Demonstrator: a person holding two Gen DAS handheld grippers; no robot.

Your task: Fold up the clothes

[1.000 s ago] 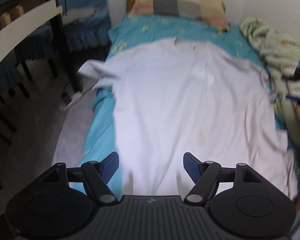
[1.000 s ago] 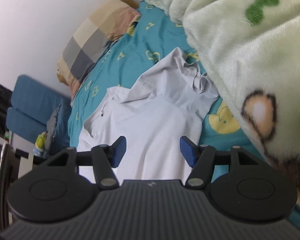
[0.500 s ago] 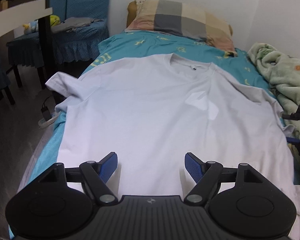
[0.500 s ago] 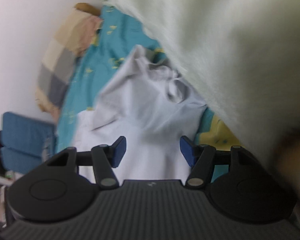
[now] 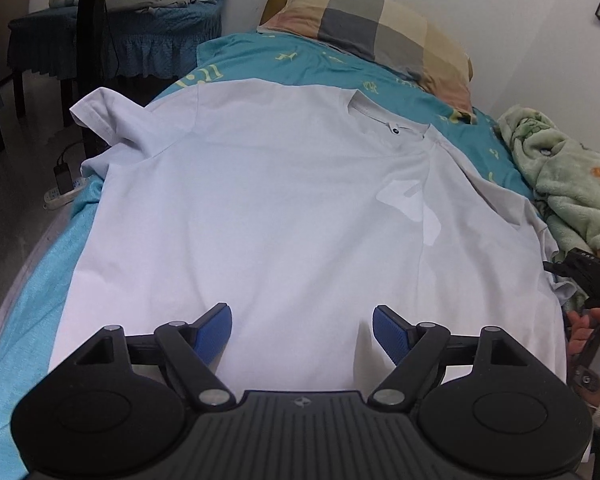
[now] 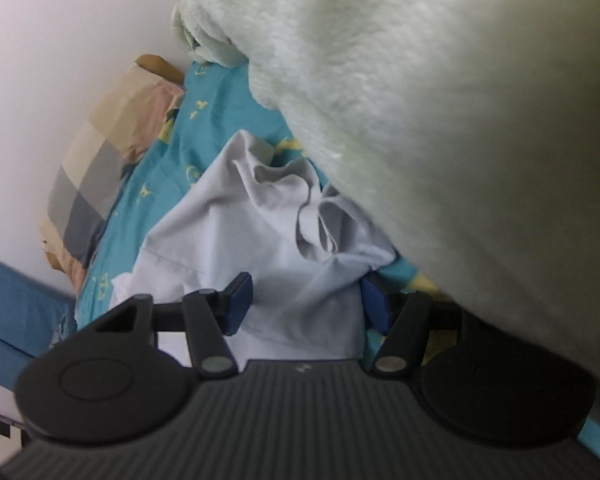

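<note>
Presently, my left gripper (image 5: 302, 330) has its jaws wide apart and empty over the near hem of the white shirt (image 5: 284, 200), which lies flat and face up on the teal bed sheet (image 5: 300, 60), long axis running straight ahead from the jaws to the collar (image 5: 392, 122) and the checked pillow (image 5: 380, 32) beyond. My right gripper (image 6: 306, 304) likewise stands with jaws apart, at the shirt's right edge, the crumpled right sleeve (image 6: 300, 208) just ahead between the jaws' line and pressed beside the green blanket (image 6: 440, 100); this hand is nearer that sleeve, the left sleeve (image 5: 108, 120) hanging off the far left edge.
</note>
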